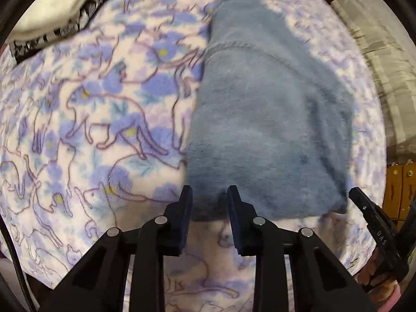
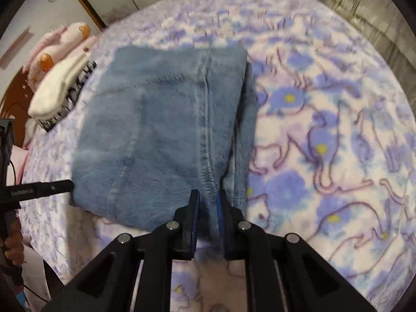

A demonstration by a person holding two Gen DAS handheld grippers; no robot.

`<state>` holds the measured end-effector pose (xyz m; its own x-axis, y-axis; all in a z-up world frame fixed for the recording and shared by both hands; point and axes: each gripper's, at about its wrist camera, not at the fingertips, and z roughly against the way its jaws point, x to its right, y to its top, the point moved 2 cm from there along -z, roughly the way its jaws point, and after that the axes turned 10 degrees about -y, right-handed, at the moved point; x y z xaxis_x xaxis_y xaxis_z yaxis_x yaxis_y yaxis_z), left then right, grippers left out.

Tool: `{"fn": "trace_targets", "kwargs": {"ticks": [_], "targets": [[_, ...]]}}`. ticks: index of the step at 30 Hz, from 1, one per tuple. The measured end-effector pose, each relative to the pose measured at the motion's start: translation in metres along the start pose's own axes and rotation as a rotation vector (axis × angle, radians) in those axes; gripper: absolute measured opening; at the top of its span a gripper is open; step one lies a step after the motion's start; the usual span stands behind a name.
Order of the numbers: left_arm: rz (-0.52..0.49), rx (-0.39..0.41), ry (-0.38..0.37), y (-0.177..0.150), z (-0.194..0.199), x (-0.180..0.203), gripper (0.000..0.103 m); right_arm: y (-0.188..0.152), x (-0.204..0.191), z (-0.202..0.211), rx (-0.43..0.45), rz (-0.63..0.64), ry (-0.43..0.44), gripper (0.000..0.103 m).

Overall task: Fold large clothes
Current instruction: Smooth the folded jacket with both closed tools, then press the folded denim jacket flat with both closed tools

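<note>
Folded blue jeans lie on a fleece blanket printed with purple cats and flowers. My left gripper hangs over the jeans' near left corner. The denim edge lies between its fingers, which stand apart, and the pads do not clearly press on it. My right gripper is shut on the jeans' near edge, pinching the denim along the side seam. In each wrist view, part of the other gripper shows at the picture's edge.
A folded white cloth on black-and-white patterned fabric lies at the blanket's far left. Pink plush toys sit behind it. Grey bedding runs along the right, with wooden furniture beyond the bed.
</note>
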<state>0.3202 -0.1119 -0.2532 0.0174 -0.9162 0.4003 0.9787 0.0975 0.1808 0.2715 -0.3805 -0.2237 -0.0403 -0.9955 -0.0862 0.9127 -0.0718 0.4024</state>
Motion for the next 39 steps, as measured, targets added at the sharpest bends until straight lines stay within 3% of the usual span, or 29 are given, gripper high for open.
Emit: {"fn": "trace_targets", "kwargs": {"ticks": [5, 9, 13, 18, 21, 28, 31, 35, 39], "targets": [[-0.103, -0.026, -0.116, -0.010, 0.005, 0.030, 0.012, -0.005, -0.038, 0.024, 0.094, 0.100, 0.095, 0.011], [-0.128, -0.071, -0.173, -0.012, -0.018, 0.047, 0.007, -0.008, -0.067, 0.007, 0.080, 0.140, 0.144, 0.000], [-0.119, -0.080, -0.214, -0.005, -0.039, 0.054, 0.007, -0.006, -0.080, -0.020, 0.067, 0.073, 0.207, 0.000], [-0.140, -0.033, -0.200, 0.030, -0.060, 0.057, 0.005, 0.018, -0.076, -0.062, 0.022, -0.061, 0.290, 0.000], [-0.141, 0.006, -0.191, 0.062, -0.071, 0.057, 0.005, 0.042, -0.076, -0.077, 0.034, -0.066, 0.274, 0.000], [-0.090, 0.072, -0.289, 0.130, -0.083, 0.057, 0.005, 0.104, -0.075, -0.101, 0.107, -0.061, 0.259, 0.000], [-0.102, 0.128, -0.281, 0.155, -0.085, 0.060, 0.005, 0.122, -0.074, -0.106, 0.137, -0.076, 0.260, 0.000], [-0.058, 0.128, -0.281, 0.188, -0.098, 0.054, 0.005, 0.135, -0.067, -0.121, 0.120, -0.098, 0.233, 0.000], [-0.032, 0.146, -0.278, 0.193, -0.110, 0.047, 0.001, 0.135, -0.064, -0.128, 0.118, -0.113, 0.245, 0.000]]}}
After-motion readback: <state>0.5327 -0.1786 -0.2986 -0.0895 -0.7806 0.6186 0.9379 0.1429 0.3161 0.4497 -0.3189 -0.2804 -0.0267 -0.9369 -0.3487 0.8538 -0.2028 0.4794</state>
